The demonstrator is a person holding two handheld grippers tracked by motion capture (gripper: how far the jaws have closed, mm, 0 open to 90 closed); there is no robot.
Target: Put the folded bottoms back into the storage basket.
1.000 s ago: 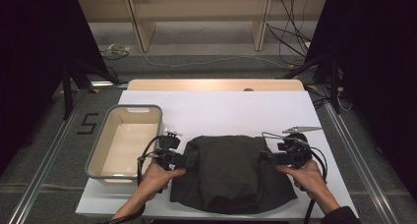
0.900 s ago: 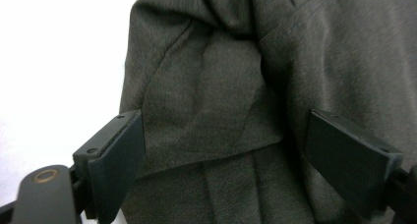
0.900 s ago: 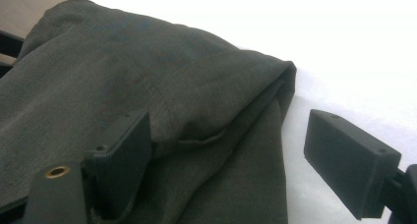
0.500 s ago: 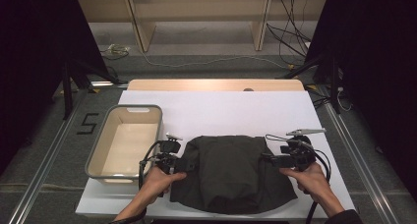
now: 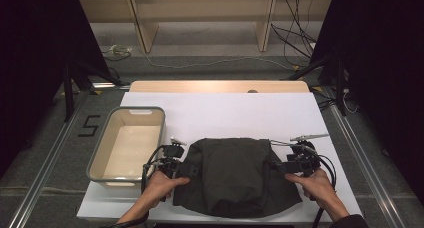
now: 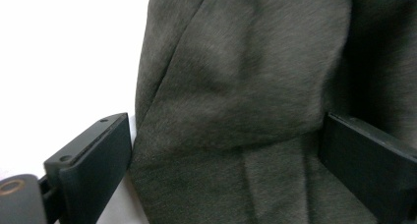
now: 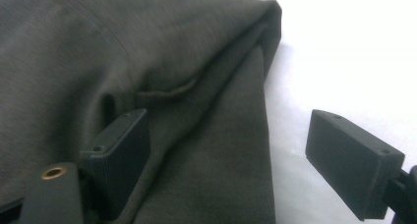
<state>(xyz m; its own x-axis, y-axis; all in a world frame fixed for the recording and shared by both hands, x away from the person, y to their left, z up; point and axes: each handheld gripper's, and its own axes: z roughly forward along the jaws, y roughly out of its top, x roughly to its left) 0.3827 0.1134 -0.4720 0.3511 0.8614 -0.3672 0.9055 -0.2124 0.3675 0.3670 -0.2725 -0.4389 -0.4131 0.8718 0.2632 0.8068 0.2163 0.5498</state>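
Lying folded at the lower middle of the high view, the dark garment (image 5: 237,175) rests on the white worktop (image 5: 225,113). Left claw (image 5: 192,169) has just been opening, jaws wide around the cloth's edge; right claw (image 5: 276,168) gapes likewise, clamping nothing. A grey bin (image 5: 152,114) sits just left, nothing blocking.

I see a dark grey soft cloth garment (image 5: 239,175) that looks fuzzy and matt, like a warm sweater, with folds in it. It lies on a smooth white matt table sheet (image 5: 225,113). My left gripper (image 6: 221,160) has black matt plastic jaws with fine ridges on the pads. The grey plastic tub (image 5: 100,160) looks smooth and a bit shiny
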